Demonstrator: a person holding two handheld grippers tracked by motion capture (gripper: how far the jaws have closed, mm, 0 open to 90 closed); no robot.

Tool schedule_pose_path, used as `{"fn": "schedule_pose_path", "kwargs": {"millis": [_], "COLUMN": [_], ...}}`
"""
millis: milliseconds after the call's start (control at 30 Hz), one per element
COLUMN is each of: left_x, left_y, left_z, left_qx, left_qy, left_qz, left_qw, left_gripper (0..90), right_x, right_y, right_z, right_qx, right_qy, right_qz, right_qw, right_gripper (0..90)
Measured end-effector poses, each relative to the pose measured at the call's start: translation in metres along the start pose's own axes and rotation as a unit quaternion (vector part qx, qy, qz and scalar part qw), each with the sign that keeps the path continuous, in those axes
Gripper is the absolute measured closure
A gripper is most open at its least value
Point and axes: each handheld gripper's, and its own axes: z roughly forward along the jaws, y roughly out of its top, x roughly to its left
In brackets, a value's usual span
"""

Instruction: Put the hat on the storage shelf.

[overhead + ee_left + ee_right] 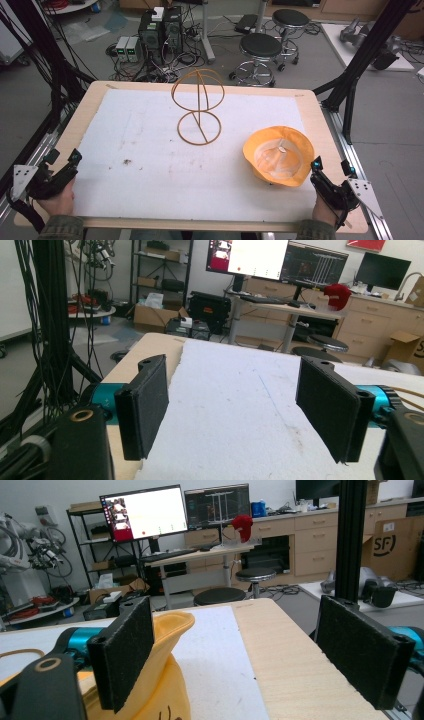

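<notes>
Yellow bucket hat lies upside down at the right of the white mat, near the front edge, well apart from the wire hat stand behind it. Right gripper sits just beside the hat's brim, jaws wide, nothing between them. Left gripper rests at the table's left edge, jaws wide and empty.

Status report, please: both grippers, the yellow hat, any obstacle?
Left gripper open, at table's near left corner. Right gripper open, beside yellow hat, not gripping. Hat upside down on white mat. Wire hat stand behind, path clear.
</notes>
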Motion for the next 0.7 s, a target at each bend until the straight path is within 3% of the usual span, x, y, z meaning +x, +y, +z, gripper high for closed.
{"fn": "schedule_pose_path", "kwargs": {"millis": [700], "left_x": [-0.0003], "left_y": [-0.0006], "left_z": [0.0006], "left_qx": [0.002], "left_qy": [-0.001], "left_qz": [0.001], "left_qw": [1.0000], "left_gripper": [29.4], "right_x": [0.0006], "right_y": [-0.0003], "right_z": [0.0005], "right_qx": [0.002], "right_qy": [0.000], "right_qz": [0.001], "right_qw": [1.0000], "right_gripper": [15.0]}}
